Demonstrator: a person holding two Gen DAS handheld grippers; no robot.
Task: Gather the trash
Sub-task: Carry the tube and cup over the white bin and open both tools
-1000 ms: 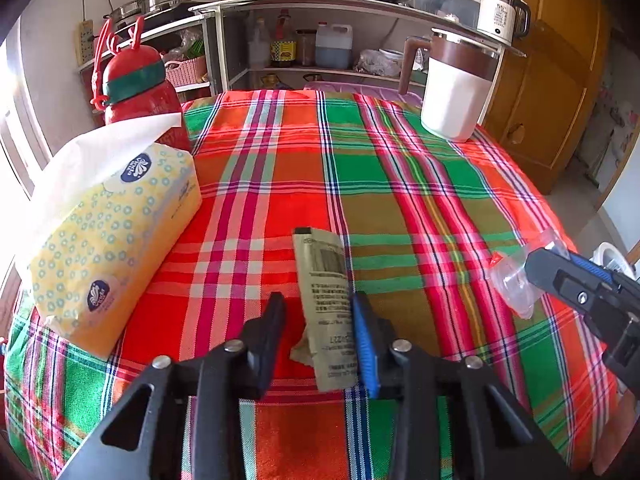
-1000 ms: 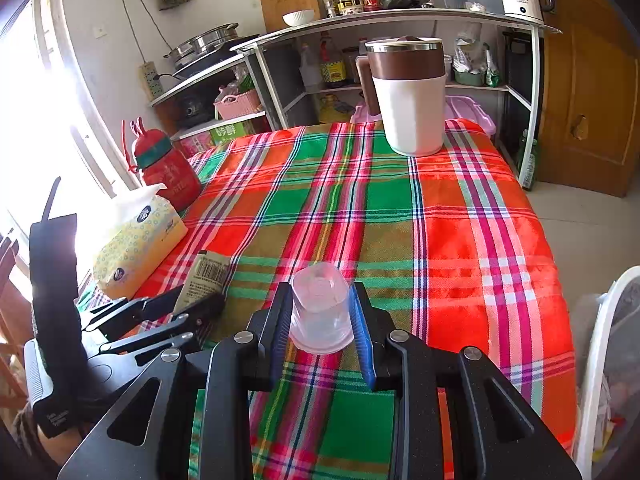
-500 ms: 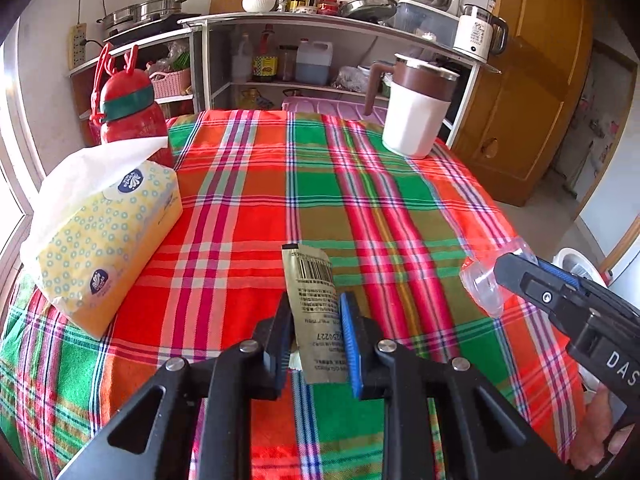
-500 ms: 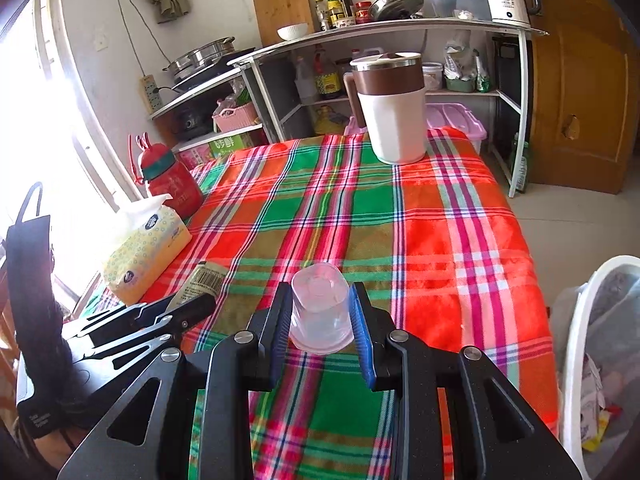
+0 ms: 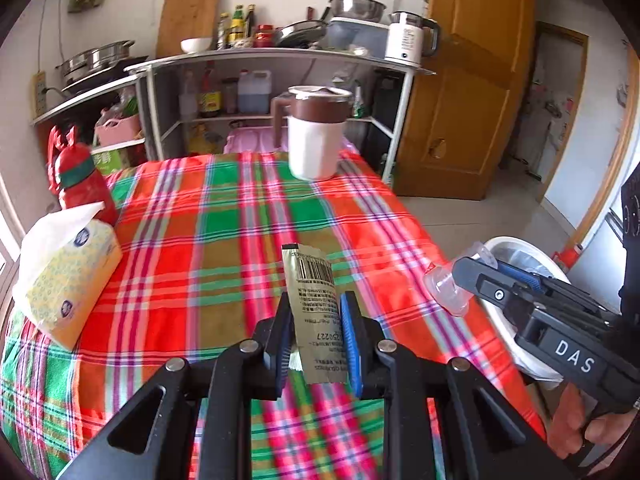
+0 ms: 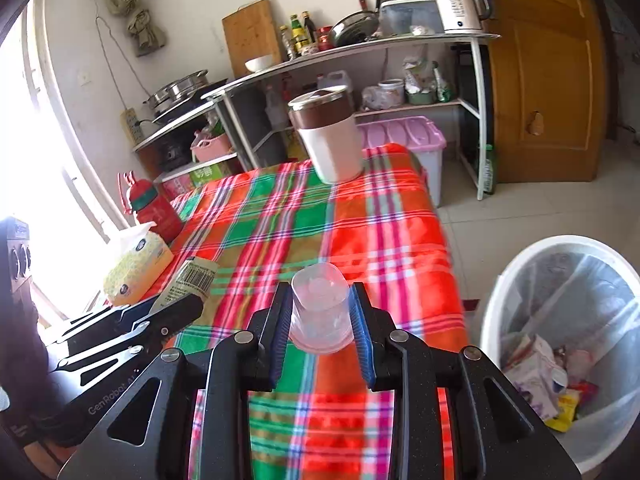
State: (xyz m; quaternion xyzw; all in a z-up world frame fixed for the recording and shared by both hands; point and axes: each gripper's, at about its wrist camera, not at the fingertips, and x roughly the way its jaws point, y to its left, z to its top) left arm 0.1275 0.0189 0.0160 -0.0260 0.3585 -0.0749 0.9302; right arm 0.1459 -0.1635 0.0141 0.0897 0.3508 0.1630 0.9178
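I see a red, green and olive plaid cloth (image 5: 224, 248) on the desk, an olive-gold wrapper (image 5: 316, 304) with a black barcode, a clear plastic cup (image 6: 320, 312), a yellow flower-dotted tissue pack (image 5: 68, 284), a white bin (image 6: 516, 280), and blue pads (image 5: 350, 344) on black grippers.

- The left wrist view looks forward along the left tongs (image 5: 315, 334), raised over the near edge of the bench (image 5: 168, 280) and facing its far edge and the shelf unit (image 5: 256, 64) behind.
- The right wrist view looks along the right tongs (image 6: 322, 320) from above the bench's near right corner, angled slightly left toward the same shelves, with the bin (image 6: 560, 344) on the floor at right.
- Both views share the plaid benchtop, the jug (image 5: 314, 136) at the far edge, the tissue pack (image 5: 68, 268) at the left edge, and each other's tongs.
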